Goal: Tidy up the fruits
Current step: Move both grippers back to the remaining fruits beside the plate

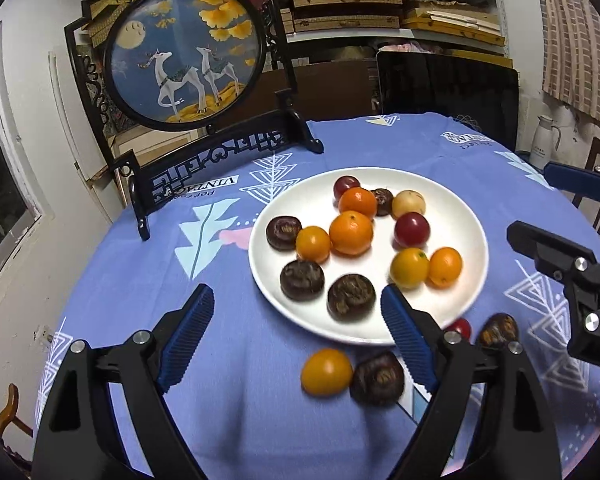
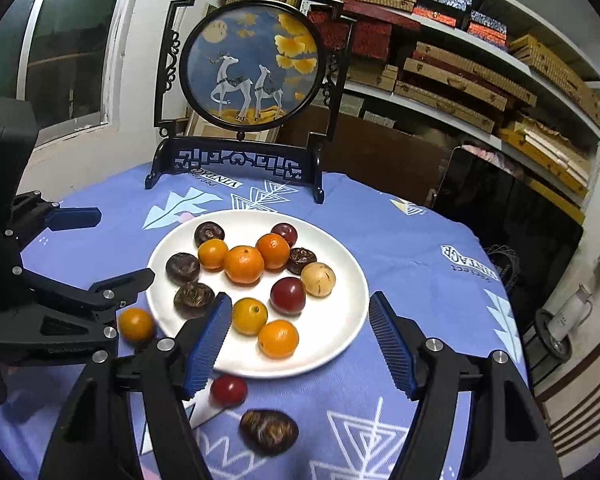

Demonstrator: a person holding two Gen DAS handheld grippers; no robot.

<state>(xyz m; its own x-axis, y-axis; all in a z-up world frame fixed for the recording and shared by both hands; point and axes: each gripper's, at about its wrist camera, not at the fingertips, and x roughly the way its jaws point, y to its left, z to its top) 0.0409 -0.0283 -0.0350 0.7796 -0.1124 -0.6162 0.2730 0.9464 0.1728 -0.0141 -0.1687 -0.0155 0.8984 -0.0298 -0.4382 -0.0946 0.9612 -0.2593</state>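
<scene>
I hold both the left gripper [image 1: 296, 304] and right gripper [image 2: 300, 316] wide apart, empty, above the round white ceramic plate [image 2: 340, 344] of fruit. Four strays lie off its near rim on the blue patterned tablecloth [image 1: 228, 360]. I judge collecting is underway; next, lower onto the small red fruit [image 2: 228, 389].

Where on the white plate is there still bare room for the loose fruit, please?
The plate is bare along its right side, beside the pale fruit, and along its near rim below the orange. The left and centre are crowded.
</scene>
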